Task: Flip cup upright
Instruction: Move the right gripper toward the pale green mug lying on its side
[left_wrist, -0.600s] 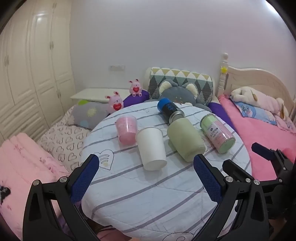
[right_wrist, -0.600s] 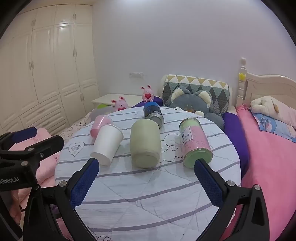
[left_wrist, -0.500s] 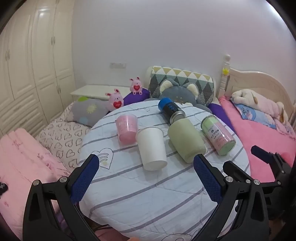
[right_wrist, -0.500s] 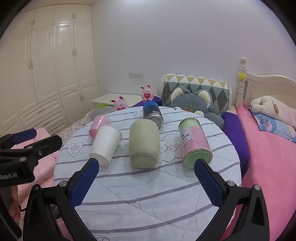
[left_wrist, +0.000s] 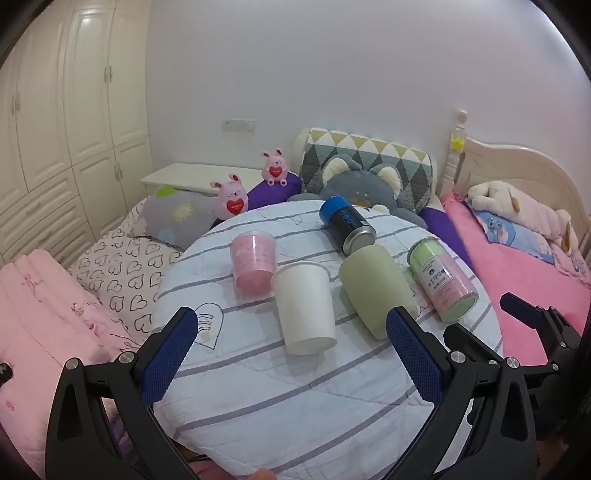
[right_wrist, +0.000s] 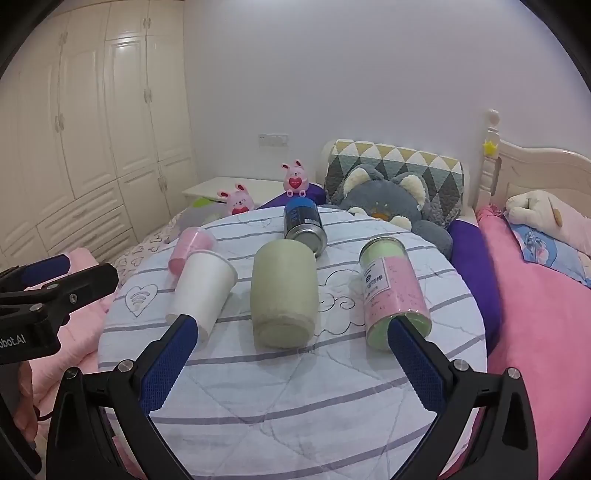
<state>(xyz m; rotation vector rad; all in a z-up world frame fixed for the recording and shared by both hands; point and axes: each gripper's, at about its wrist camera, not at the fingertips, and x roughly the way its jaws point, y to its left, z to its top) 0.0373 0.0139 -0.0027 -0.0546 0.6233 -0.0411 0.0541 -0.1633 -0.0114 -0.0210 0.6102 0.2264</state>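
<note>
The right gripper (right_wrist: 291, 338) hovers wide open above the near edge of the round table (right_wrist: 295, 406). Five containers lie on their sides: pink cup (right_wrist: 190, 247), white cup (right_wrist: 203, 288), green cup (right_wrist: 284, 295), blue can (right_wrist: 303, 225), pink-green canister (right_wrist: 391, 291).

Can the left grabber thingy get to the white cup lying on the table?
Probably yes. The left hand-held gripper is open, and the white cup lies on its side straight ahead of it. Nothing sits in between, though the pink cup and green cup lie close on either side.
</note>
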